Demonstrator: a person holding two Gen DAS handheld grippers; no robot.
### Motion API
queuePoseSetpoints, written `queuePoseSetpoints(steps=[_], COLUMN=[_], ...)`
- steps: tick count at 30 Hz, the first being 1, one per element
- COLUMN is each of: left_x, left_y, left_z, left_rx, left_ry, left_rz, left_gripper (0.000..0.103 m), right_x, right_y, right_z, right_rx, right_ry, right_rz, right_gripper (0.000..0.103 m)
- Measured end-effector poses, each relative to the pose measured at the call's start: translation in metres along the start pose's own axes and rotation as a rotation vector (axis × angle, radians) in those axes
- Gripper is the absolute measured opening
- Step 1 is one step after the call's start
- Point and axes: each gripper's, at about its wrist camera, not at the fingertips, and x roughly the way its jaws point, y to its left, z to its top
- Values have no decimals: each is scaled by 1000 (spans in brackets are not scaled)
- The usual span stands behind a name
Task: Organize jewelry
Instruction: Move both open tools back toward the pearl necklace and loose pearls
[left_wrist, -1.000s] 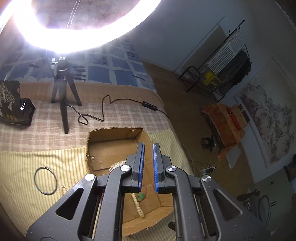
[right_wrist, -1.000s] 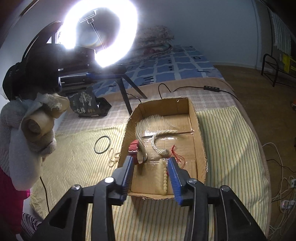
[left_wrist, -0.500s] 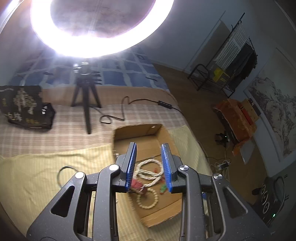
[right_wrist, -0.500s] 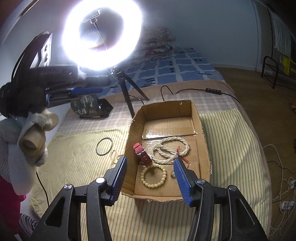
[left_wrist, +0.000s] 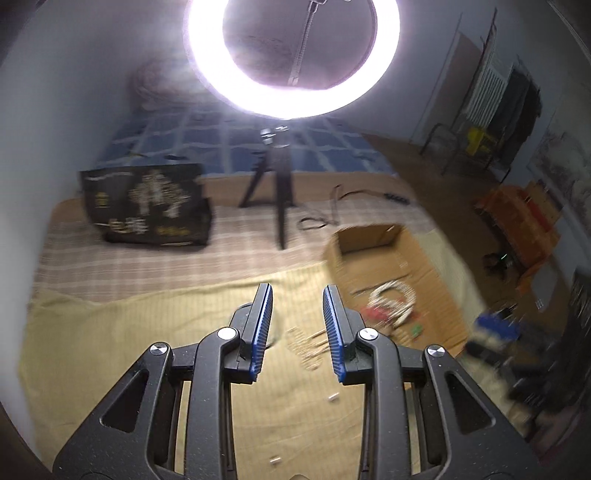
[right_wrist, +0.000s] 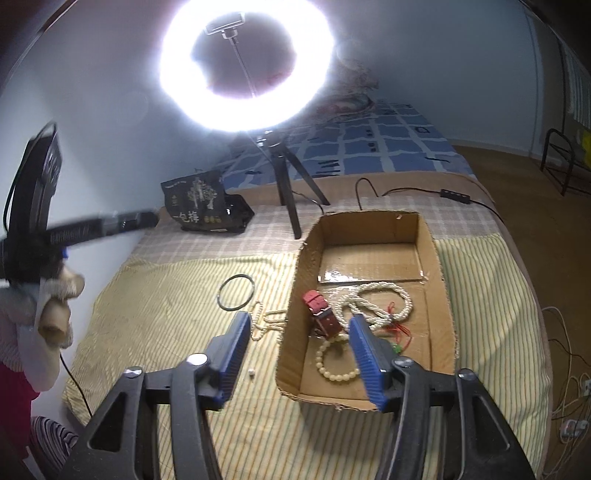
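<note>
The left hand-held gripper (left_wrist: 297, 325) hung partly open over the striped yellow bedspread (left_wrist: 147, 339) with nothing between its blue pads; a small pale bead strand (left_wrist: 308, 345) lay on the cloth just below and ahead of its tips, blurred in that view. The cardboard box (left_wrist: 428, 266) sat to its right. The right hand-held gripper (right_wrist: 299, 345) had its jaws opening wide and held nothing. Its left finger stood over the bedspread beside the box's near left wall (right_wrist: 291, 332), and its right finger stood over the box's inside. Between those fingers and just beyond them lay a red watch strap (right_wrist: 320, 310) and a cream bead bracelet (right_wrist: 334, 360). A long white pearl necklace (right_wrist: 376, 299) coiled farther ahead with a bit of red cord (right_wrist: 400, 328) at its near edge. Outside the box, ahead and left of that hand-held gripper, a black ring (right_wrist: 236, 291) lay on the bedspread, touching the pale strand. A ring light on a tripod (right_wrist: 245, 62) stood beyond.
</note>
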Motion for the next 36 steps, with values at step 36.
queuePoseSetpoints(steps=[36], left_x=[27], left_y=[23], left_z=[-209], left_rx=[-55], left_ry=[236], left_rz=[-80], left_gripper=[28], right_x=[79], right_y=[83], right_z=[-99], right_rx=[-166], right_ry=[89], right_rz=[41], right_gripper=[36])
